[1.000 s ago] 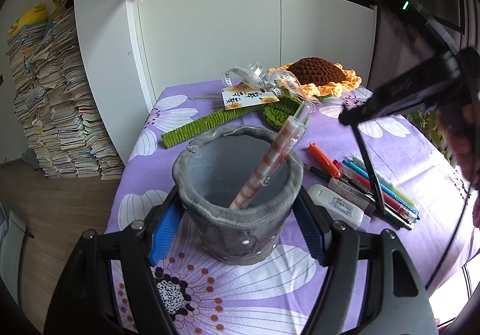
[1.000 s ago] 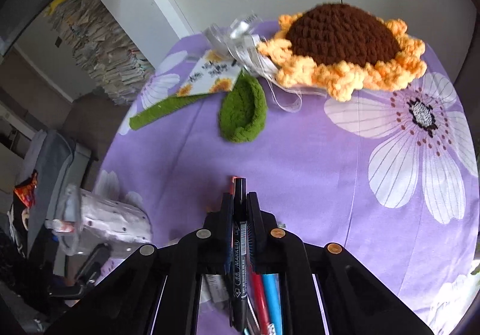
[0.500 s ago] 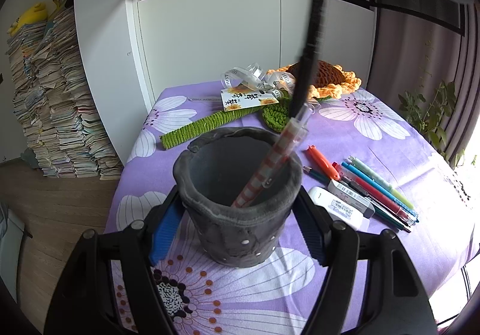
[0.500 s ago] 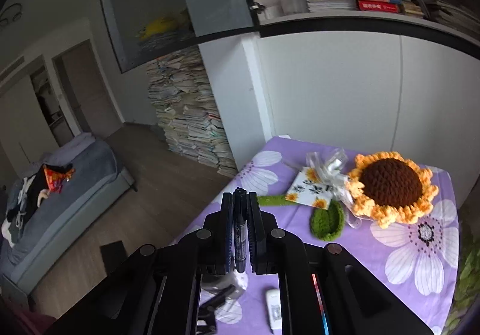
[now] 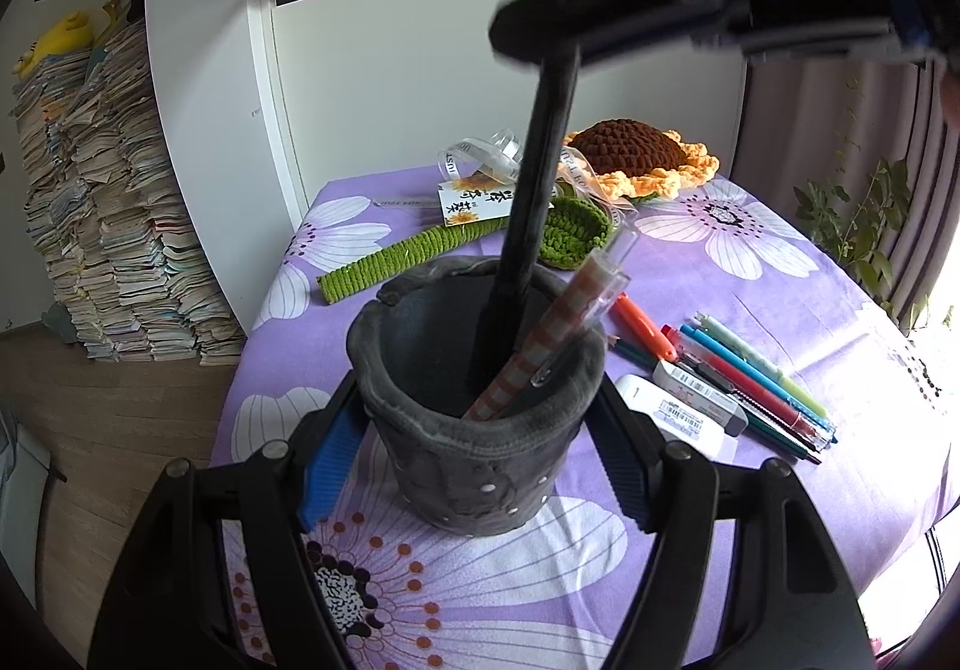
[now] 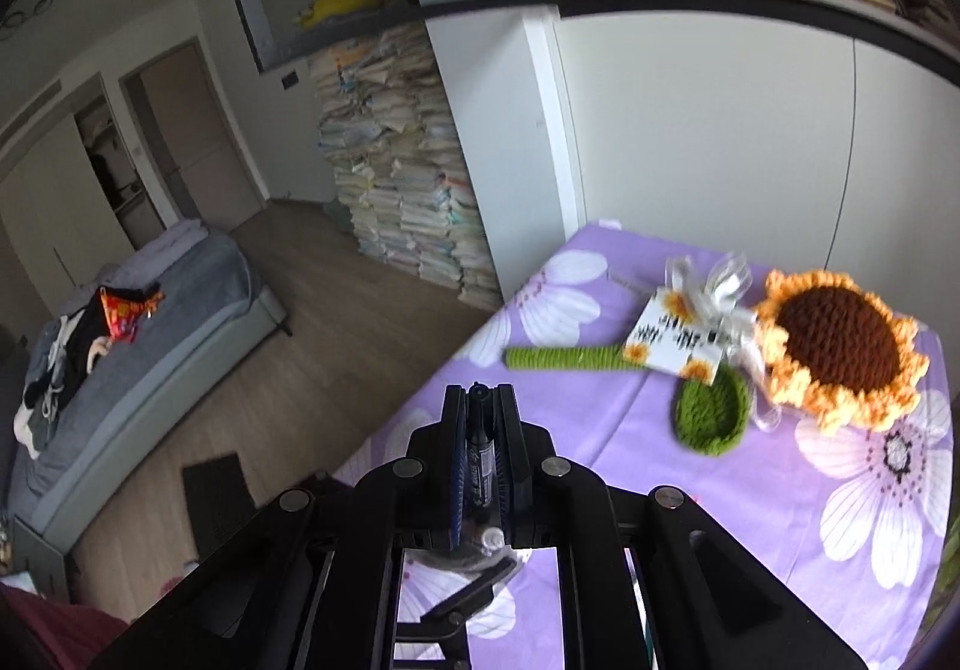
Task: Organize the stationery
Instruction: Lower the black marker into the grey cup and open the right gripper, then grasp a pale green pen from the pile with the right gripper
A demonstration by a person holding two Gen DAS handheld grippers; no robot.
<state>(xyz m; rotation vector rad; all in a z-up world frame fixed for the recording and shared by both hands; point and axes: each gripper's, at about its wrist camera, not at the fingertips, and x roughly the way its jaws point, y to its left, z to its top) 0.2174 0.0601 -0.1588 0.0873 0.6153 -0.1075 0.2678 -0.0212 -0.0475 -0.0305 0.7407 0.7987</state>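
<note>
A grey felt pen holder (image 5: 480,430) stands on the purple flowered tablecloth (image 5: 750,262), held between the blue pads of my left gripper (image 5: 474,430), which is shut on it. A striped orange-and-white pen (image 5: 552,334) leans inside it. My right gripper (image 5: 708,3) hovers above the holder, shut on a black marker (image 5: 528,226) whose lower end is inside the holder's mouth. In the right wrist view the marker (image 6: 481,454) sits pinched between the fingers of that gripper (image 6: 480,400).
Several coloured pens (image 5: 744,370) and two white erasers (image 5: 678,412) lie on the cloth right of the holder. A crocheted sunflower (image 5: 636,153) with green stem (image 5: 408,256) and tag lies at the back. Stacked books (image 5: 108,214) stand on the floor at left.
My right gripper has carried the black marker from the pen pile up over the holder and lowered its tip into the holder. The left gripper and holder have stayed put.
</note>
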